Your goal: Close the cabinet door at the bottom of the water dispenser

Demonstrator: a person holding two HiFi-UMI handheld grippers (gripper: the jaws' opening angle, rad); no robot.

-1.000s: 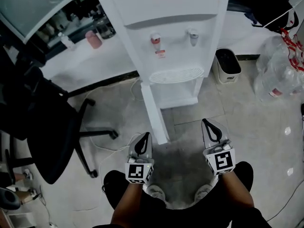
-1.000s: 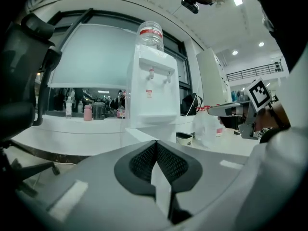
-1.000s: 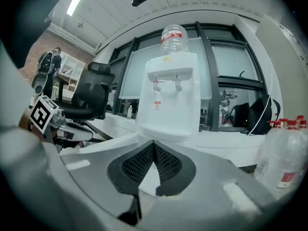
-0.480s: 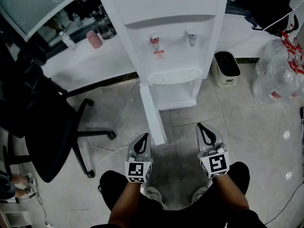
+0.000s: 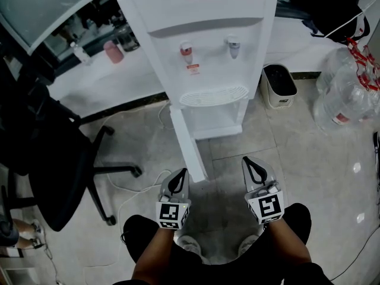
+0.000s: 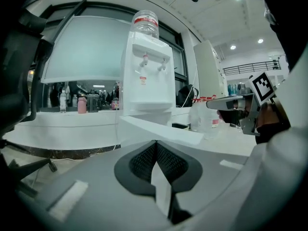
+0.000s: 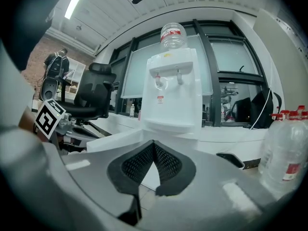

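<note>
L hand-held gripper & R hand-held gripper both pressed together, empty, near open cabinet door.

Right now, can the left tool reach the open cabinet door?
Probably yes: the left tool is close beside the free edge of the cabinet door, and nothing shows between them.

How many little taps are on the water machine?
2. On the front of the water dispenser: the red tap on the left, the grey tap beside it on the right. None seems hidden.
</note>
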